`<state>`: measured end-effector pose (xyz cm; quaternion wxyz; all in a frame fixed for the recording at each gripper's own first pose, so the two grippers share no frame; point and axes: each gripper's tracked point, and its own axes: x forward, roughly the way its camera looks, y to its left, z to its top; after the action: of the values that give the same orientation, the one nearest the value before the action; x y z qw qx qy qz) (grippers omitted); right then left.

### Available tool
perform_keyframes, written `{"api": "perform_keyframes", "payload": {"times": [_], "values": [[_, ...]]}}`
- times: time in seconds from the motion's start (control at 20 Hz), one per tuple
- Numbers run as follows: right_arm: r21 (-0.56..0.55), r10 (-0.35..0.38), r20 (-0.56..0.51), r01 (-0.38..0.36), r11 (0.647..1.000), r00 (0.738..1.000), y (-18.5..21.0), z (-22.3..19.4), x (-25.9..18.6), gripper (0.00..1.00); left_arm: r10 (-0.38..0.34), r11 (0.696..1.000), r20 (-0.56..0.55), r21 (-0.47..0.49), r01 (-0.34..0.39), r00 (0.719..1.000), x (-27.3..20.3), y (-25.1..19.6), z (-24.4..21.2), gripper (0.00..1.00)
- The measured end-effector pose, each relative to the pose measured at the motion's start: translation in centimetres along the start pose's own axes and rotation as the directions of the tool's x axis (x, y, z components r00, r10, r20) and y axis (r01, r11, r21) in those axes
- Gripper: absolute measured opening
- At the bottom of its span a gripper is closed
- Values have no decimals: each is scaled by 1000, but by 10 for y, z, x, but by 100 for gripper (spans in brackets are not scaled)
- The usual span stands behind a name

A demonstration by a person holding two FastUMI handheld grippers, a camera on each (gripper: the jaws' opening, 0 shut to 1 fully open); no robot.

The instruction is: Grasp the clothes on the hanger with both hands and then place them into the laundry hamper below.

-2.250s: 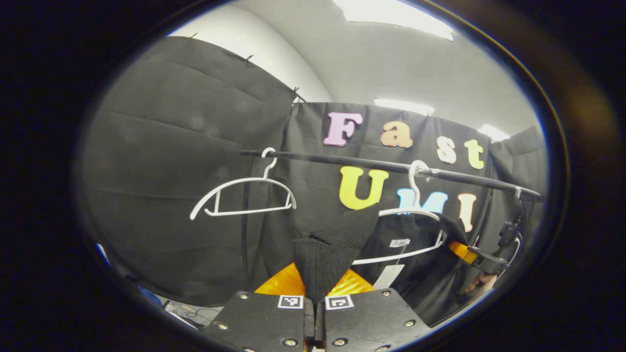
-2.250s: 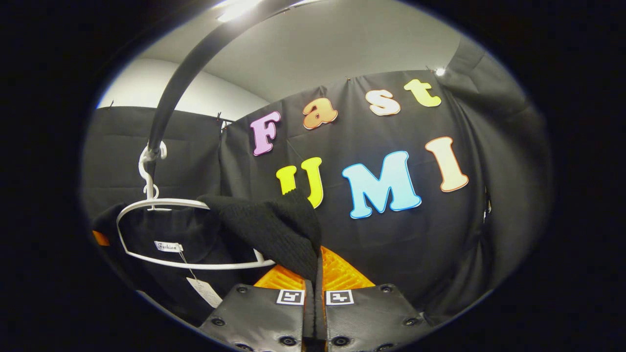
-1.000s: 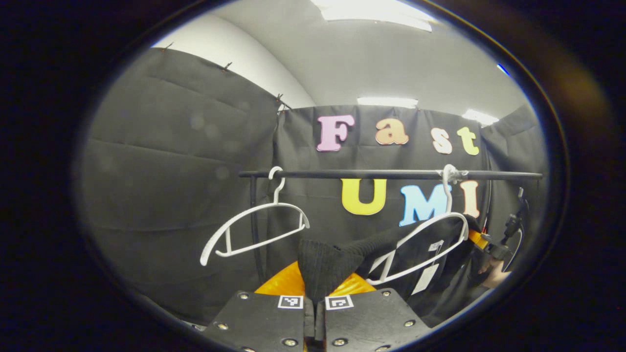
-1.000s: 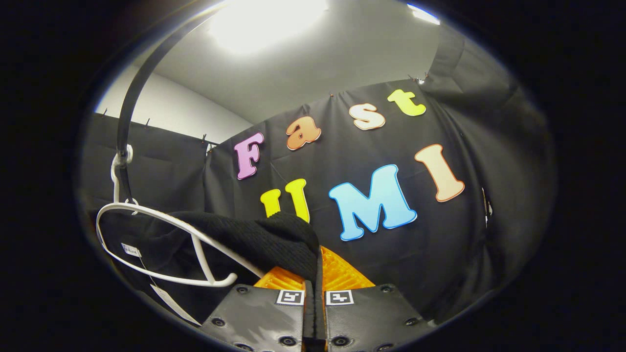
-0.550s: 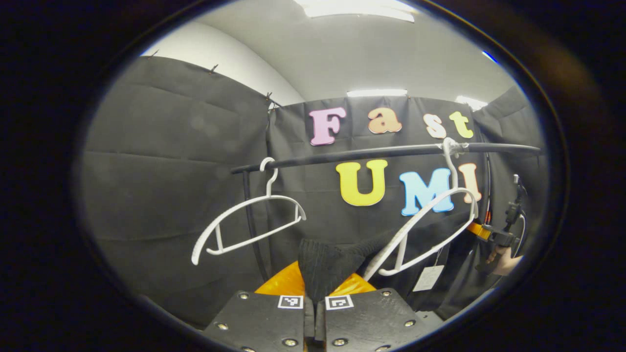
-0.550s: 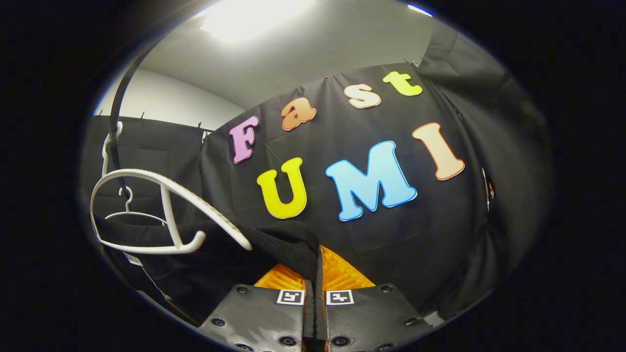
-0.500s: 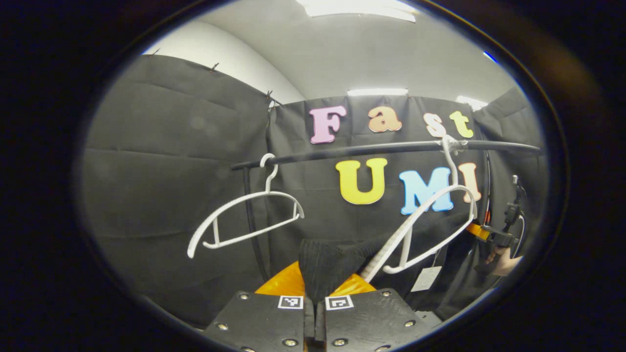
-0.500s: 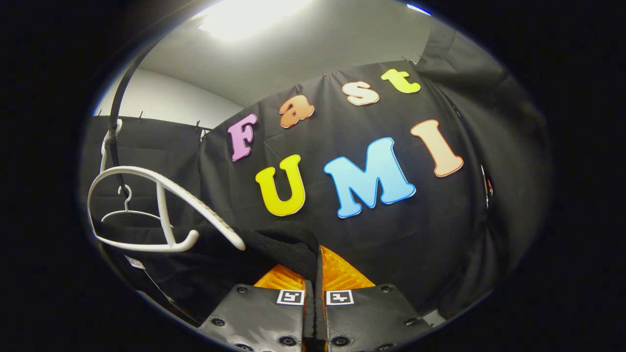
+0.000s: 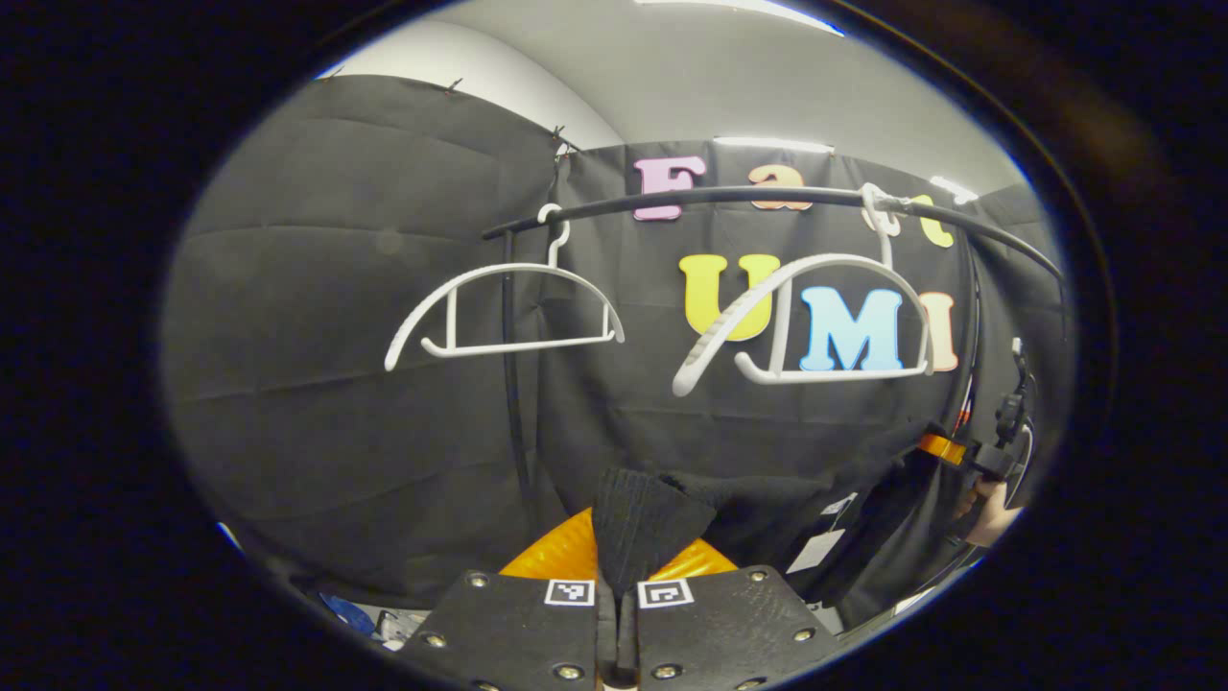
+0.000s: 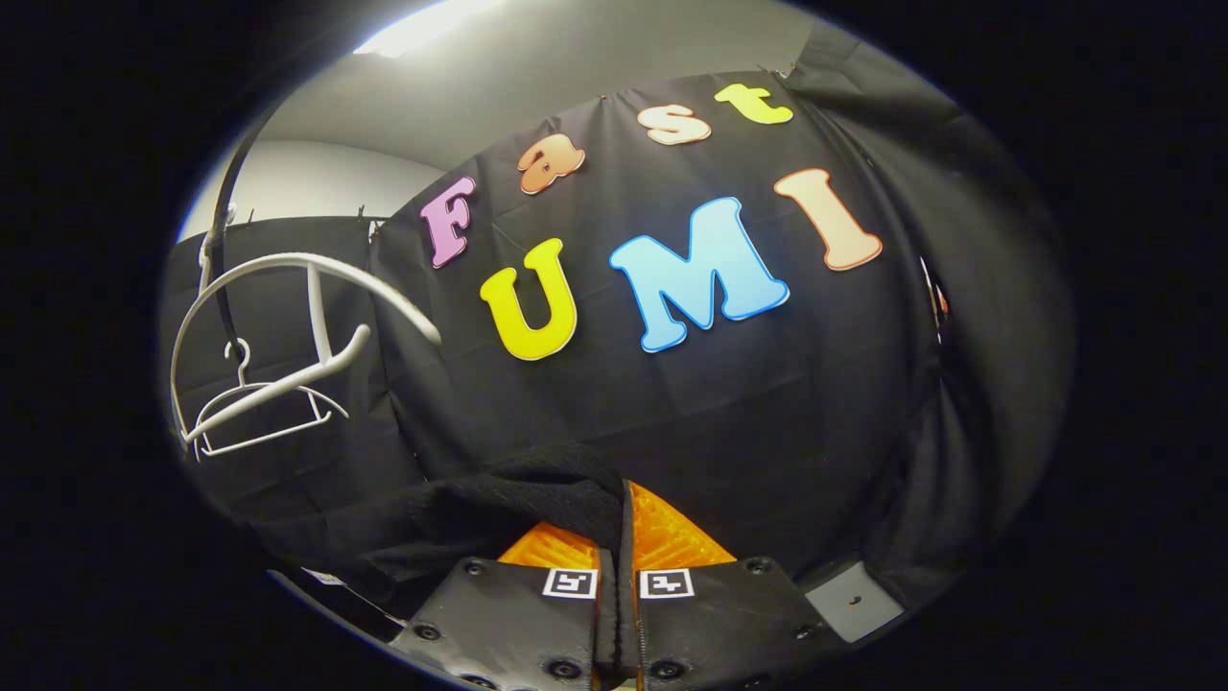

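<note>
Black garment (image 9: 758,494) stretched sideways btwn grippers

Little can be read. Just ahead of the left gripper (image 9: 619,561), two white tags (image 9: 815,550) hang on the black knit garment (image 9: 758,504), their print too small to make out. Each finger of both grippers carries a square black-and-white marker (image 10: 570,583), a pattern rather than text.

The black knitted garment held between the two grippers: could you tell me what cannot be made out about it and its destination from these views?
- Black knitted garment, left gripper view: its outline merges with the black cloth wall behind.
- Garment's lower part, right gripper view: cut off by the bottom edge and the right gripper.
- White paper tag, left gripper view: too small to read.
- Laundry hamper: lies below where both views reach.
</note>
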<state>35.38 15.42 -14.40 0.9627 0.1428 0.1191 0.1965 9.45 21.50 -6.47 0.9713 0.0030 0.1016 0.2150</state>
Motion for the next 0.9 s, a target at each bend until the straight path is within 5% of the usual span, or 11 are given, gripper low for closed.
{"api": "perform_keyframes", "payload": {"times": [0.4, 0.6, 0.75, 0.9], "values": [[-36, 24, -204, -32, 999, 979, -28, -82, -30, 2, 80, 996, -124, -24, -84, 989, -57, -30, -64, 2], [-41, -20, -255, 10, 999, 967, -35, -108, -67, 2, 12, 992, -180, -122, -35, 984, -81, -33, -96, 2], [-37, -94, -285, 87, 995, 954, -36, -123, -100, 2, -43, 999, -232, -27, 37, 972, -74, -39, -117, 3], [-56, -218, -293, 211, 976, 931, -43, -135, -138, 2, -182, 979, -251, 43, 199, 951, -61, -66, -135, 2]]}}
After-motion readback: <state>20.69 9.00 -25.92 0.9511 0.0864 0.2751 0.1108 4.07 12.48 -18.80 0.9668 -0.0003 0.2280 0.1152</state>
